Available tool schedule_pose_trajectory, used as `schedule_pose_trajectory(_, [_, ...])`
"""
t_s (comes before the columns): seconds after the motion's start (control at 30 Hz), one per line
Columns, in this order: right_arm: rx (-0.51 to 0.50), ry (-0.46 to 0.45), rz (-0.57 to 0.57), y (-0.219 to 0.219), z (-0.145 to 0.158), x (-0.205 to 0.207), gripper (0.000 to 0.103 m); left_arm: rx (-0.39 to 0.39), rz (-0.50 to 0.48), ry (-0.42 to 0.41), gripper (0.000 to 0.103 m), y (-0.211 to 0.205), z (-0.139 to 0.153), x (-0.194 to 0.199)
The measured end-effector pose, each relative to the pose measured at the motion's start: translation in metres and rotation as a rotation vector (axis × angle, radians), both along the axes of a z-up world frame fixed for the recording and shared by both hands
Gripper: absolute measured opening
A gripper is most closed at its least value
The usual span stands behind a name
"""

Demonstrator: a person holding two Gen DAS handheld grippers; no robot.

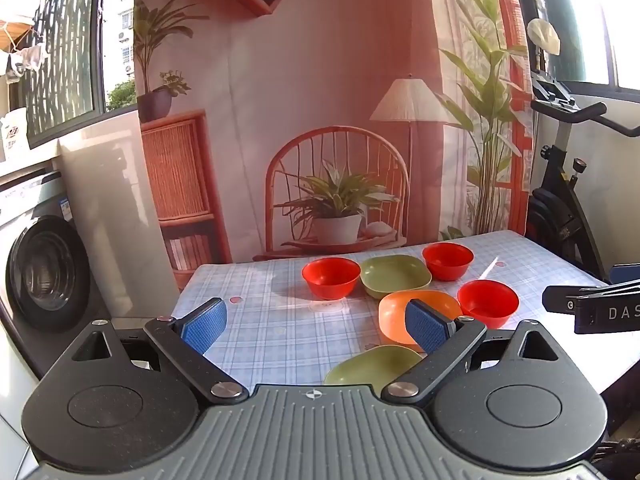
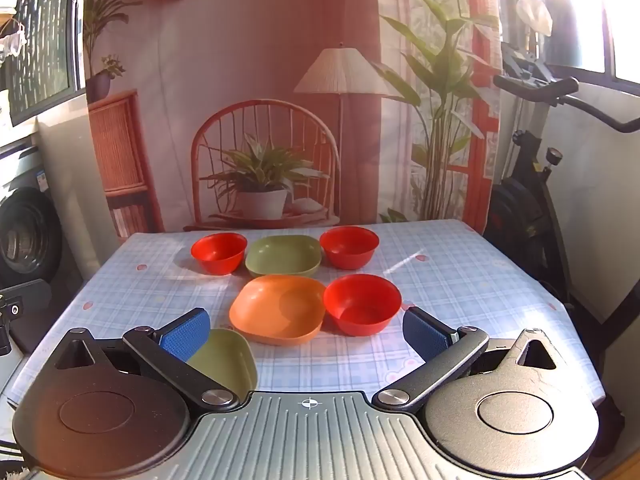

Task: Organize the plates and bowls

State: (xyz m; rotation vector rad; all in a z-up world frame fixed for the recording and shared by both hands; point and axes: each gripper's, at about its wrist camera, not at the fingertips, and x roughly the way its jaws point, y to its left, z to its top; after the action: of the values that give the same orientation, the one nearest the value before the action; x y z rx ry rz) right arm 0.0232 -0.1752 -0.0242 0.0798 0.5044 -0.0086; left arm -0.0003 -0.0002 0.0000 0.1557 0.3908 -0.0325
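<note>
Six dishes sit mid-table; the near green plate [image 2: 224, 360] lies by the near edge, just ahead-left of the right gripper [image 2: 306, 332], nearer it than the left gripper [image 1: 316, 326]. Both gape, empty.

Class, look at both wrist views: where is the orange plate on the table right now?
The orange plate sits mid-table, touching the nearest red bowl on its right, with one green plate behind it and another in front-left.

Bare tablecloth [image 2: 132, 300] left (bowls [image 2: 362, 304] ctr)
</note>
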Motion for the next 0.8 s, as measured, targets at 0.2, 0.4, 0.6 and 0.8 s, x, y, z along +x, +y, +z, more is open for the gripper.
schedule_pose_trajectory(0.2, [0.005, -0.001, 0.000, 0.0001, -0.0002, -0.0001, 0.103, -0.011, 0.003, 0.015, 0.097, -0.0008, 0.0004, 0.0001])
schedule_pose_trajectory(0.4, [0.005, -0.002, -0.002, 0.0004, -0.0008, -0.0008, 0.103, -0.012, 0.006, 0.019, 0.097, 0.0029, 0.0013, 0.0009])
schedule_pose_trajectory(0.6, [0.005, -0.006, -0.005, 0.0012, -0.0004, -0.0014, 0.103, -0.015, 0.016, 0.025, 0.097, 0.0016, 0.0005, 0.0021])
schedule_pose_trajectory(0.8, [0.005, -0.012, -0.004, -0.0002, 0.0013, -0.0071, 0.103, -0.019, 0.020, 0.025, 0.097, 0.0012, 0.0013, 0.0005])
